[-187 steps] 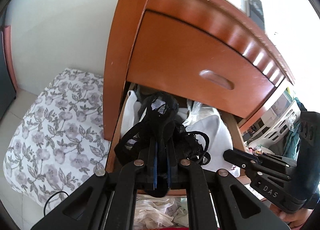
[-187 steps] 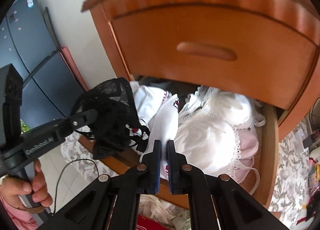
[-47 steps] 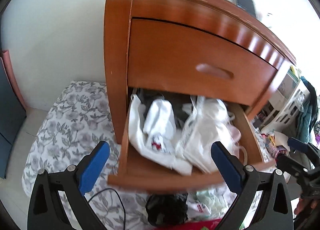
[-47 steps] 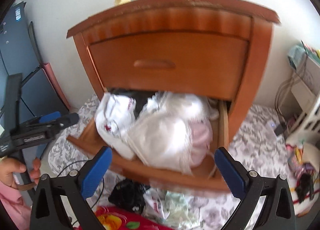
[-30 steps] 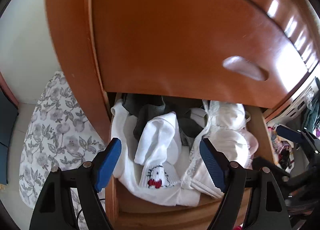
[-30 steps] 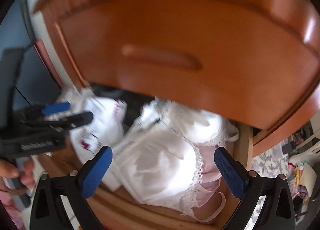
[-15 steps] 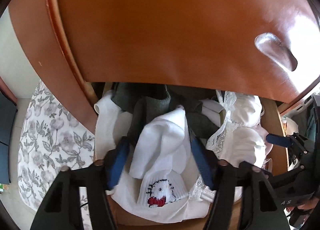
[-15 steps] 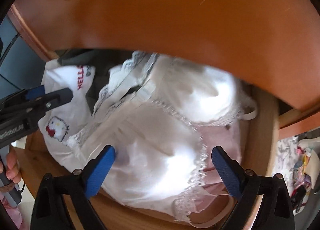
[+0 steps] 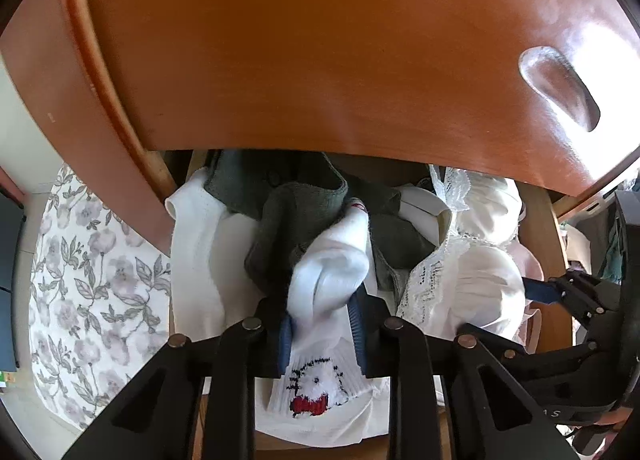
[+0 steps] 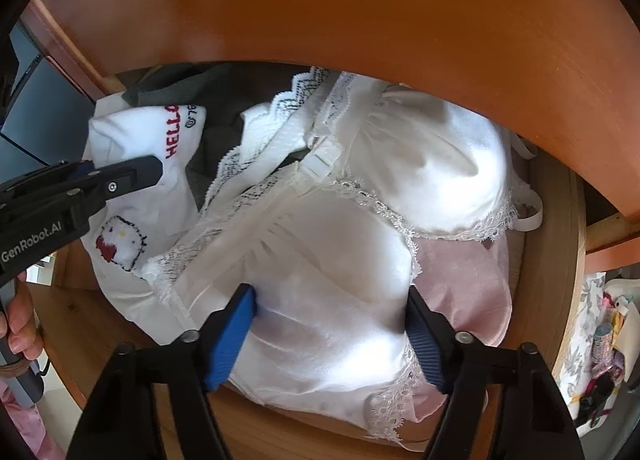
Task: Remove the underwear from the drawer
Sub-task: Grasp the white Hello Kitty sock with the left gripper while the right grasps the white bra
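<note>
The open lower drawer is full of underwear. My left gripper is shut on a white cat-print garment lying at the drawer's left; in the right wrist view the same garment carries red lettering. My right gripper is open, its blue pads pressed against either side of a white lace bra. The bra fills the drawer's right half. Dark grey garments lie behind the white one.
The closed upper drawer front overhangs close above the clothes. A pink garment lies under the bra. A floral cloth covers the floor on the left. A person's hand holds the left gripper handle.
Both grippers dropped into the drawer after a black garment was let go on the floor. The left fingers shut on the white cat-print garment. The right fingers narrowed around the bra.
</note>
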Demonstrator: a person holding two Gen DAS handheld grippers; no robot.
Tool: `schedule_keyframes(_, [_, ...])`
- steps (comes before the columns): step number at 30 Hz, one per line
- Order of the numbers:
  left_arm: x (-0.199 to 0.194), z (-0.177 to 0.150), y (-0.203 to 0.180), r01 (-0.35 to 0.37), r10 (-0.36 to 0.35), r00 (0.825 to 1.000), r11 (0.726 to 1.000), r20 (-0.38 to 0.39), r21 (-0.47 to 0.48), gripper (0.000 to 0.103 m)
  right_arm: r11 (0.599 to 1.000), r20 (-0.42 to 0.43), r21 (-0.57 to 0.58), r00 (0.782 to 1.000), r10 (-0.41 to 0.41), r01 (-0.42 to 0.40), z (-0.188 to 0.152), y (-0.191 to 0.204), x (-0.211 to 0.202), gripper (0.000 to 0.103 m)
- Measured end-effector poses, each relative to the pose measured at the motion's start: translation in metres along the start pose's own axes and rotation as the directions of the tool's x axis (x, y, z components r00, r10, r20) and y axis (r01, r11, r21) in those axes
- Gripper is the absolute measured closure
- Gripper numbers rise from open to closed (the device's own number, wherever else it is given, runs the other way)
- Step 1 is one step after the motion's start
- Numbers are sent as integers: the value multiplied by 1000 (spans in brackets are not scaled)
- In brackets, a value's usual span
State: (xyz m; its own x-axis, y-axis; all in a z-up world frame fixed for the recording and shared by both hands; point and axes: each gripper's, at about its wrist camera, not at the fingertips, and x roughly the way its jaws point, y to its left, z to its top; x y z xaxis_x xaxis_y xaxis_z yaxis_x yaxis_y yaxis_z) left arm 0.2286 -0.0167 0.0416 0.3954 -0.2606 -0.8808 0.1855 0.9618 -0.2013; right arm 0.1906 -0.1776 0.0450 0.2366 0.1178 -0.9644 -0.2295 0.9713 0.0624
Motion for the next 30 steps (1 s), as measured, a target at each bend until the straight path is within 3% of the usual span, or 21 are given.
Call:
schedule_keyframes(17, [-49,-23,-3,37,-33,988,999,153,-22,89,998,121,21,991,55,-58,-32,-7,-36,64])
schedule_keyframes(30, [-103,-38,1,57,-50,951,998,306,-14,91,991,244,47,963,110,-125,-67,-20,-94,68])
